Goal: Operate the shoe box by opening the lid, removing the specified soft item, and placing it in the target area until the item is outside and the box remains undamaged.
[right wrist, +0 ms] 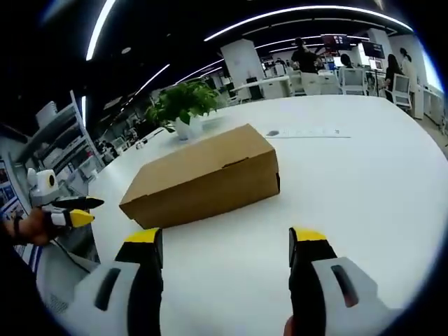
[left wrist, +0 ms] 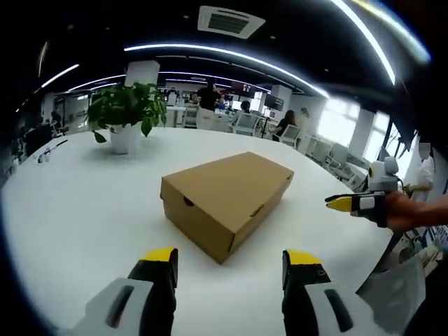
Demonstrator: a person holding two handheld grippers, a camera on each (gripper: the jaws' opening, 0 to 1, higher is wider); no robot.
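A brown cardboard shoe box lies with its lid down in the middle of a round white table. My left gripper is open and hovers short of the box's near corner, touching nothing. In the right gripper view the same shoe box lies lengthwise ahead, and my right gripper is open in front of its long side, apart from it. The right gripper also enters the left gripper view from the right, held by a hand. The left gripper shows at the left of the right gripper view.
A potted green plant stands at the table's far side, also seen as the plant. A flat strip of paper lies behind the box. Office chairs, desks and people stand beyond the table. A shelf unit is at the left.
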